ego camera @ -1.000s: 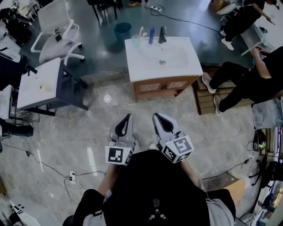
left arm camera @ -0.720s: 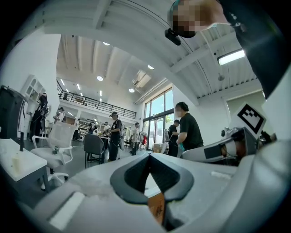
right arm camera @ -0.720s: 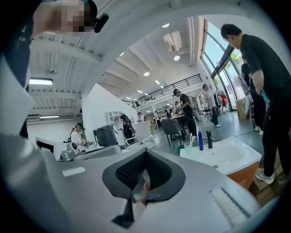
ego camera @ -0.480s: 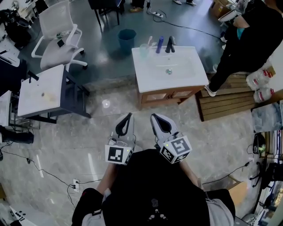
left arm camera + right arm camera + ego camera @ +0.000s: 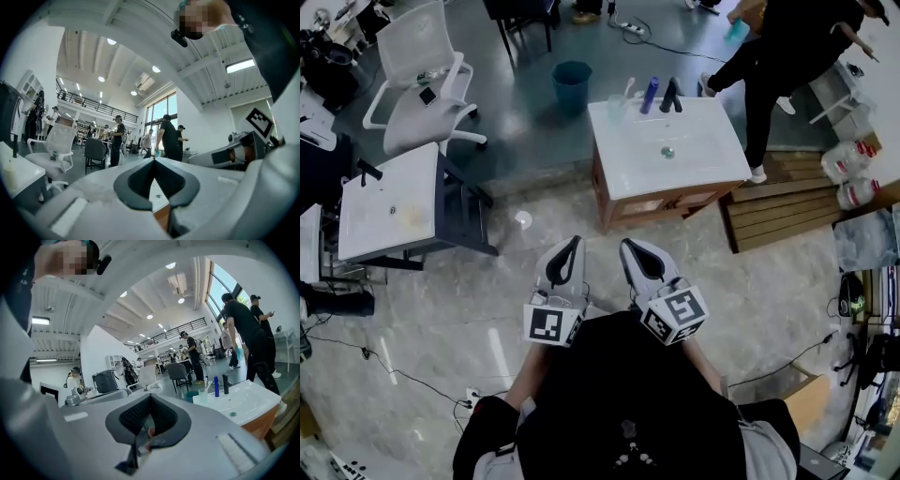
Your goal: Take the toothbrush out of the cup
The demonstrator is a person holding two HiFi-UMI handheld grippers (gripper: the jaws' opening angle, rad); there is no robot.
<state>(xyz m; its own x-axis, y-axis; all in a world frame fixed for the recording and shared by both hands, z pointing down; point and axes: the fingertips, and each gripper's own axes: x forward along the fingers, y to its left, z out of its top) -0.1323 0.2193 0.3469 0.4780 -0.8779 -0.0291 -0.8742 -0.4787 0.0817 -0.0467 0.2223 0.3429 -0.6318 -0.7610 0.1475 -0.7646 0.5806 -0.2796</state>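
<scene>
Far ahead, the toothbrush [image 5: 627,89] stands in the clear cup [image 5: 617,106] at the far left corner of the white washbasin [image 5: 694,164], left of a blue bottle [image 5: 650,94] and a black tap [image 5: 672,94]. Only the right gripper view shows the cup from the side; the left gripper view catches merely a sliver of basin. Both the left gripper [image 5: 571,243] and the right gripper [image 5: 628,245] are closed and empty, well short of the basin.

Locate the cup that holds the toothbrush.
Head view, upper centre: the cup stands on the far left corner of the washbasin, left of the blue bottle.
</scene>
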